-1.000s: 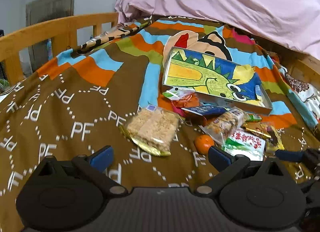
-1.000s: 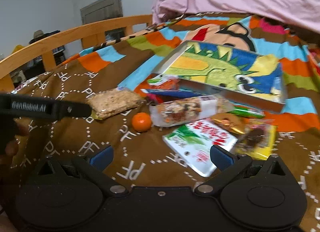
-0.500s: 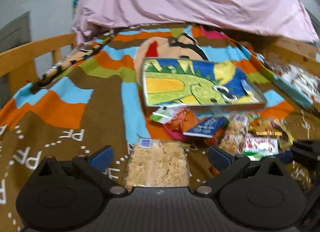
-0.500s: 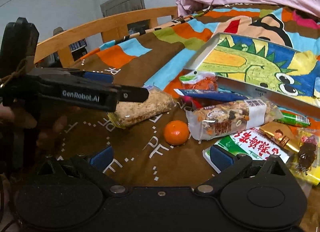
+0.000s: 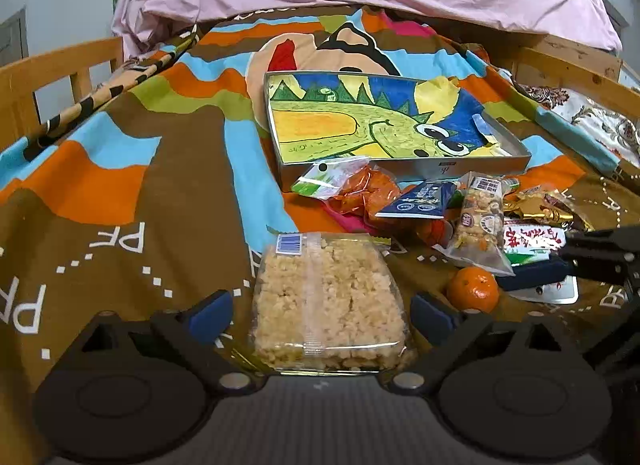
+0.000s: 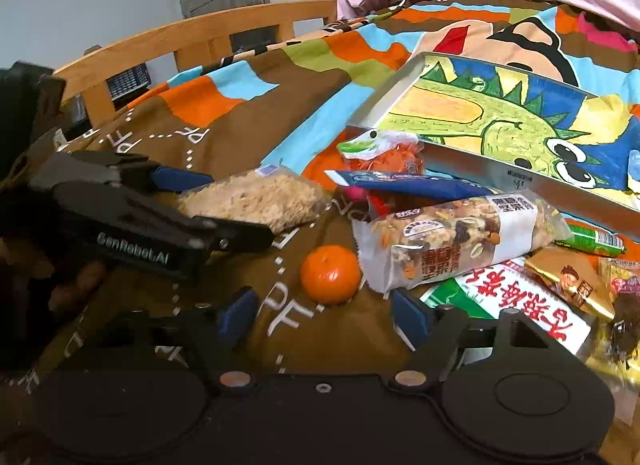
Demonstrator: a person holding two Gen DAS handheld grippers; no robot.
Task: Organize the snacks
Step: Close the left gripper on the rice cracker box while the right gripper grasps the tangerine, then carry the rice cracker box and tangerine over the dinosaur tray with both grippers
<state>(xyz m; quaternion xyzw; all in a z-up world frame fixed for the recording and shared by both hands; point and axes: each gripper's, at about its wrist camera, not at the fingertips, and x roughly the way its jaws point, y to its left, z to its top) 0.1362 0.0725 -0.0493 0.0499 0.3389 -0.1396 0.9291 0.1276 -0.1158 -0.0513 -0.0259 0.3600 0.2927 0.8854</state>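
So both my grippers are down over the snack pile on the bedspread point(image 5: 120, 193), each lined up on its own item. Left gripper point(image 5: 322, 315) straddles the rice-crisp pack point(image 5: 326, 305); the jaws have just been closing a little, pack between them, but there are gaps on both sides, so the pads aren't on it: open, not gripping. I'm coming at it across its width because the pack lies flat with its long axis toward me. Same pack shows in the right view point(image 6: 256, 197), with the left tool's fingers either side.

Right gripper point(image 6: 322, 321) has also just been closing, with the mandarin point(image 6: 330, 273) sitting just ahead of the tips, roughly centred. Not touching, so open too. Probably the mandarin is my target, though the nut-mix bag point(image 6: 460, 241) touches it on the right and could get nudged.

Destination I'd judge is the shallow tray with the dinosaur drawing point(image 5: 516, 153), which holds no snacks and sits right behind the pile. The rest are heaped against its near wall: orange chip bag point(image 5: 360, 189), blue sachet point(image 5: 420, 201), red-lettered white packet point(image 6: 520, 309), gold wrapper point(image 6: 572, 285), green stick point(image 6: 596, 240). Sorting has barely started, by the look of it.
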